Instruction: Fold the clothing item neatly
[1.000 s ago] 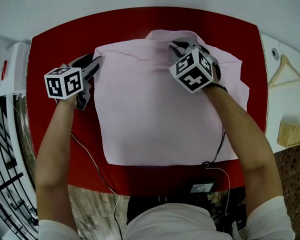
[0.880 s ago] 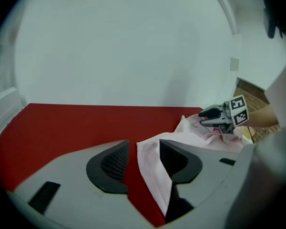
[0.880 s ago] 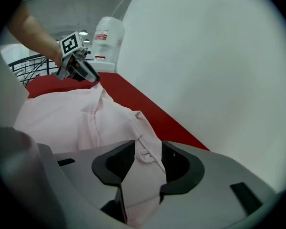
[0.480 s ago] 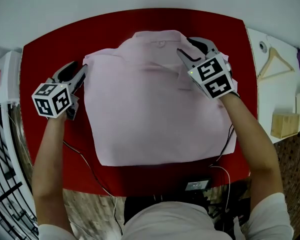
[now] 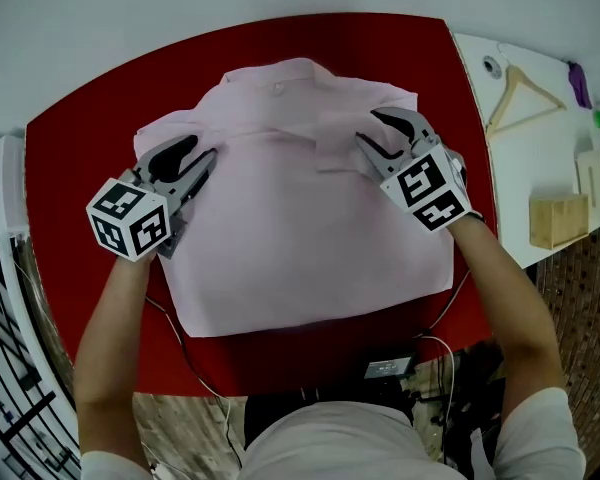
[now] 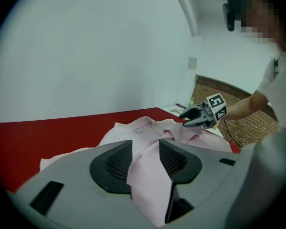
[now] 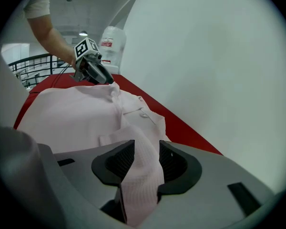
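A pale pink shirt (image 5: 300,218) lies spread on the red table (image 5: 80,138), collar at the far side. My left gripper (image 5: 195,153) hovers over the shirt's left shoulder. In the left gripper view a fold of the shirt (image 6: 148,132) fills the gap of my left gripper (image 6: 145,161), and the pads press it. My right gripper (image 5: 370,133) is over the right shoulder. Its jaws have just been opening, with a raised fold of the shirt (image 7: 71,118) still pinched between the pads of my right gripper (image 7: 147,161). Each gripper sees the other across the shirt.
A white counter at the right carries a wooden hanger (image 5: 520,93) and a small wooden box (image 5: 558,220). Cables (image 5: 420,338) and a black device (image 5: 385,370) hang at the table's near edge. A white jug (image 7: 112,42) stands beyond the table's left end.
Both grippers have moved inward over the shirt, the left from the bare table beside it, the right from the collar out to the right shoulder and back. The shirt's sides came in with them.
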